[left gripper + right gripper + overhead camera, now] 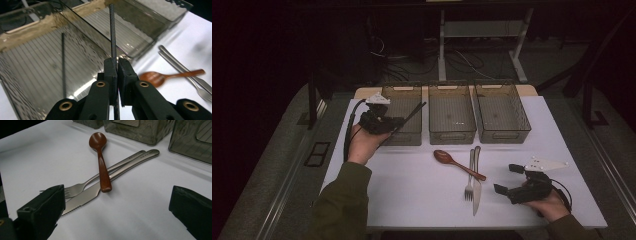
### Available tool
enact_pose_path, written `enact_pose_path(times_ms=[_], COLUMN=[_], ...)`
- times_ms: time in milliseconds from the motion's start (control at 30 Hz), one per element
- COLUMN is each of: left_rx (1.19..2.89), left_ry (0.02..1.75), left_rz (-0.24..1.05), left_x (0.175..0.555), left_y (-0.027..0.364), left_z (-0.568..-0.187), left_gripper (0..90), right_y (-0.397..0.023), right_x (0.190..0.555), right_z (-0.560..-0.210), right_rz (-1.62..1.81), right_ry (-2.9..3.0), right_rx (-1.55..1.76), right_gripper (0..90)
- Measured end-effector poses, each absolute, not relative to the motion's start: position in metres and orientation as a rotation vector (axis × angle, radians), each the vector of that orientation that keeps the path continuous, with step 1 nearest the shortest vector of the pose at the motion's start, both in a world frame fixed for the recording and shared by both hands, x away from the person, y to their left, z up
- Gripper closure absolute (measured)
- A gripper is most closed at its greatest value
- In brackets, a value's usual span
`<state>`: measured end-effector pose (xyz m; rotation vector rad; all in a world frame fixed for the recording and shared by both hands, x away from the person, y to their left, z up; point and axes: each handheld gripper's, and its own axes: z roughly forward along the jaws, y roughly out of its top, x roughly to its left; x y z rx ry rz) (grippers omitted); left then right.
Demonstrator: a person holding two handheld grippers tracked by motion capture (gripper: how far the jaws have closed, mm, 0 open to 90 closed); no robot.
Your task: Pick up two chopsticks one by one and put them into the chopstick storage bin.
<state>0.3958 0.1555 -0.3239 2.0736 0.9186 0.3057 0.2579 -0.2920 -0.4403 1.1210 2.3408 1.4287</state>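
The left gripper (117,65) is pinching a black chopstick (113,32), holding it over the left bin (403,116), apparently to drop it beside its mate. The right gripper (511,179) is resting wide open near the knife (476,187).

The lower end of the black chopstick (113,32) is hidden between the closed jaws. The fork (82,185) tines are partly covered by a jaw of the right gripper (120,207).
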Motion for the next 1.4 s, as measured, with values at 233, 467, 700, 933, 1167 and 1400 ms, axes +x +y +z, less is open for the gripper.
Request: enact_pose_path(times_ms=[233, 467, 700, 933, 1167, 1400], left_rx=[2.079, 2.084, 2.082, 2.061, 2.089, 2.046], left_ry=[0.95, 0.974, 1.006, 1.098, 1.191, 1.107], left_rz=[0.348, 0.37, 0.401, 0.427, 0.477, 0.471], left_x=[0.423, 0.455, 0.485, 0.505, 0.511, 0.495], left_y=[0.153, 0.146, 0.142, 0.15, 0.152, 0.151], left_z=[-0.322, -0.328, -0.339, -0.356, -0.372, -0.356], left_gripper=[85.5, 85.5, 85.4, 85.3, 69.6, 57.3], right_y=[-0.292, -0.293, -0.295, -0.296, -0.297, -0.297], right_x=[0.258, 0.258, 0.258, 0.258, 0.257, 0.257], right_z=[-0.44, -0.439, -0.439, -0.438, -0.437, -0.436], right_rz=[1.439, 1.448, 1.467, 1.479, 1.491, 1.491], right_ry=[2.333, 2.329, 2.322, 2.313, 2.302, 2.3], right_rx=[1.122, 1.122, 1.12, 1.124, 1.132, 1.128], right_gripper=[0.9, 0.9, 0.9, 0.9, 0.9, 0.9])
